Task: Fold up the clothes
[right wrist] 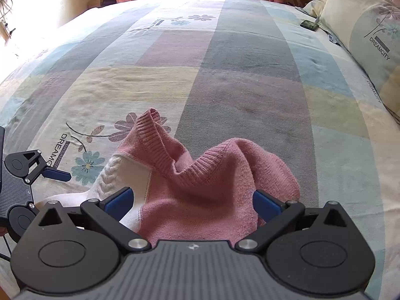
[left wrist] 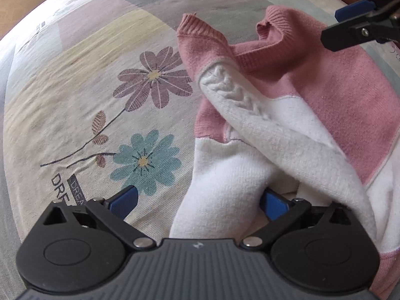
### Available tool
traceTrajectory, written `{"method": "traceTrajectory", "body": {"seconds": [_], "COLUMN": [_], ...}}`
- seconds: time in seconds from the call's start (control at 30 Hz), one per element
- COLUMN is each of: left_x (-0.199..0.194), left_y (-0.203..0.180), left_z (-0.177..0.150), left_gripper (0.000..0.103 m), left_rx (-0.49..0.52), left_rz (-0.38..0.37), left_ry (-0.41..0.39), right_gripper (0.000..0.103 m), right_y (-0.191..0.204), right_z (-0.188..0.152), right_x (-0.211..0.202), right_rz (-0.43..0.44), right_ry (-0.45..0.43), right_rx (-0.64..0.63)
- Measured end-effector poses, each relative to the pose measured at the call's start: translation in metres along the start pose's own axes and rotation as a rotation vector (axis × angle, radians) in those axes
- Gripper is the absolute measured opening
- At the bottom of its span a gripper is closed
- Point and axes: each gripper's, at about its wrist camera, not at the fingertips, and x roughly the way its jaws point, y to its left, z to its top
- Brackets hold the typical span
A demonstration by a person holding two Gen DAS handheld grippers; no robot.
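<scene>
A pink and white knit sweater (left wrist: 287,115) lies crumpled on the bed, its ribbed pink collar (right wrist: 170,150) standing up and a white cable-knit sleeve (left wrist: 240,100) draped across it. My left gripper (left wrist: 198,202) is open low over the sweater's white part, and the white cloth bulges between its blue pads (left wrist: 125,200). In the right wrist view, my right gripper (right wrist: 192,202) is open too, with pink cloth lying between its spread fingers. The same gripper (left wrist: 350,23) shows in the left wrist view above the pink shoulder. The left gripper (right wrist: 58,187) shows at the left.
A patchwork bedsheet (right wrist: 225,62) with printed flowers (left wrist: 152,77) covers the whole bed. Pillows (right wrist: 362,37) lie at the far right, with a small dark object (right wrist: 308,23) beside them. Curtains and a wall stand behind the bed.
</scene>
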Motion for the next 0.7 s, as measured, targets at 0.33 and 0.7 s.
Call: {"method": "traceTrajectory", "body": {"seconds": [0.33, 0.7], "left_x": [-0.031, -0.012], "left_y": [0.054, -0.005], "left_z": [-0.013, -0.008], "left_gripper": [0.101, 0.099], "left_rx": [-0.112, 0.101], "left_rz": [0.072, -0.062], "left_ry": [-0.004, -0.038], "right_gripper": [0.103, 0.103], "right_y": [-0.017, -0.017], "right_z": [-0.008, -0.013], "right_x": [0.0, 0.005], "right_rz": [-0.013, -0.001], "right_ry": [-0.001, 0.02], "right_rx": [0.084, 0.09]}}
